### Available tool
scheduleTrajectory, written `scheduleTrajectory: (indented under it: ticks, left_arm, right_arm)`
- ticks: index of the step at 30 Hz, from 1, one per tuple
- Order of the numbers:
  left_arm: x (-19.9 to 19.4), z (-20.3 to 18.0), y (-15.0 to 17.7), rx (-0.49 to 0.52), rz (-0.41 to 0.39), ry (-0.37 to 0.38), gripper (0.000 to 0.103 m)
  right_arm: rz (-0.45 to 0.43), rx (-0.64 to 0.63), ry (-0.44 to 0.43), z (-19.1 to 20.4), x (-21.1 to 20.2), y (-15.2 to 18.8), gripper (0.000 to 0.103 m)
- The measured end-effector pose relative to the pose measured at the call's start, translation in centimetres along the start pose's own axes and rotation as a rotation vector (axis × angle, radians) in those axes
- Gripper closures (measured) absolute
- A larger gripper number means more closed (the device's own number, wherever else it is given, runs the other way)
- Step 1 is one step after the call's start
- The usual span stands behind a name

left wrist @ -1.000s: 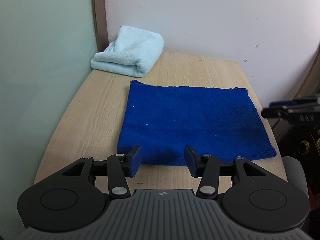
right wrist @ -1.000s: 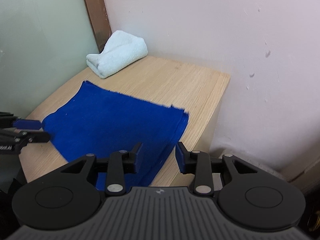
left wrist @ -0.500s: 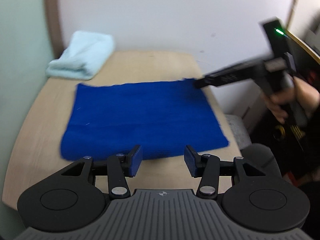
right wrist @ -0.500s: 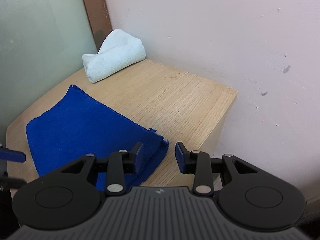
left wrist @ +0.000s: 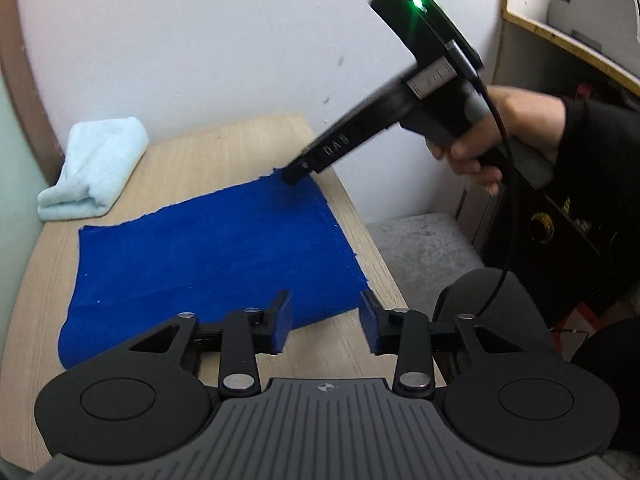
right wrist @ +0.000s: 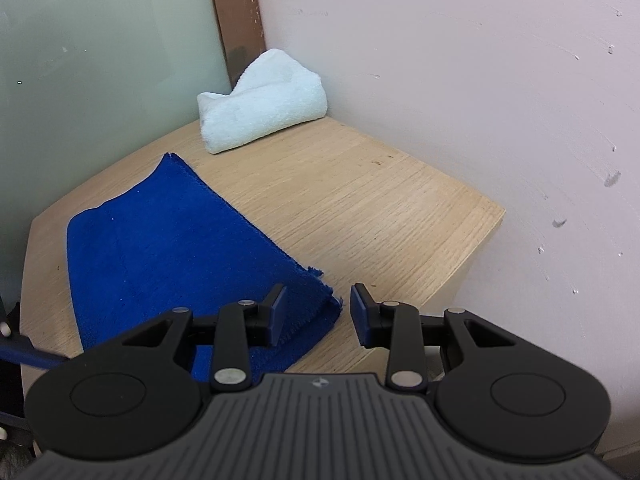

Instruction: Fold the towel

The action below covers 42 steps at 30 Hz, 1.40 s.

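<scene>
A blue towel (left wrist: 208, 248) lies flat on the wooden table (left wrist: 224, 148). It also shows in the right wrist view (right wrist: 168, 248). My left gripper (left wrist: 325, 322) is open and empty, with the towel's near right corner between its fingers. My right gripper (right wrist: 316, 314) is open and empty just over the towel's far right corner. In the left wrist view the right gripper's tips (left wrist: 294, 174) hang at that far corner, held by a hand (left wrist: 504, 136).
A folded pale blue towel (left wrist: 94, 164) lies at the table's far left corner by the wall, also seen in the right wrist view (right wrist: 264, 102). A grey cushioned seat (left wrist: 424, 244) stands right of the table. A dark cabinet (left wrist: 568, 208) is further right.
My left gripper has shifted right toward the towel's near right corner. My right gripper has moved forward along the towel's right edge to its far right corner. Both stay open.
</scene>
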<state>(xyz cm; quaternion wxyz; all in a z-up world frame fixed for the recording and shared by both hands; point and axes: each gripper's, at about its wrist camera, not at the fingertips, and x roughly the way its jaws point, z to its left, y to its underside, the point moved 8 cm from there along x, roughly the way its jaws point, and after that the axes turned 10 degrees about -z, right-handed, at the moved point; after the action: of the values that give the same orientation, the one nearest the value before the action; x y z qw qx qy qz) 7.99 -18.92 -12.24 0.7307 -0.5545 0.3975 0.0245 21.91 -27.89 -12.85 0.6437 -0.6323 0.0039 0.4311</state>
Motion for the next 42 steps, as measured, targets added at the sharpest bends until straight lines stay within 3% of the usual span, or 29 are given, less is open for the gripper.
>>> scheduleTrajectory:
  ticks: [12,22,27,29,37,42]
  left_arm:
    - [2.2,-2.3,0.5,0.145,0.026,0.016,0.07]
    - [2.8,-2.5,0.8,0.194,0.023,0.019,0.085]
    - [2.8,-2.2,0.8,0.169,0.025,0.021,0.093]
    - [2.8,-2.0,0.7,0.153,0.023,0.021,0.096]
    - [2.3,-1.9,0.4,0.096,0.009,0.013,0.097]
    - [1.6,-1.0,-0.1,0.019,-0.006,0.014,0.098]
  right_arm:
    - [-0.002,0.005,-0.036,-0.6,-0.2,0.1,0.068]
    - [-0.003,-0.013,-0.095,-0.7,0.0,0.5,0.073]
    - [-0.002,-0.013,-0.112,-0.9,0.1,0.6,0.074]
    - [0.002,-0.013,-0.116,-0.9,0.3,0.7,0.081]
    - [0.004,0.019,-0.13,-1.0,0.3,0.8,0.097]
    - [-0.008,0.051,-0.123,-1.0,-0.4,0.6,0.099]
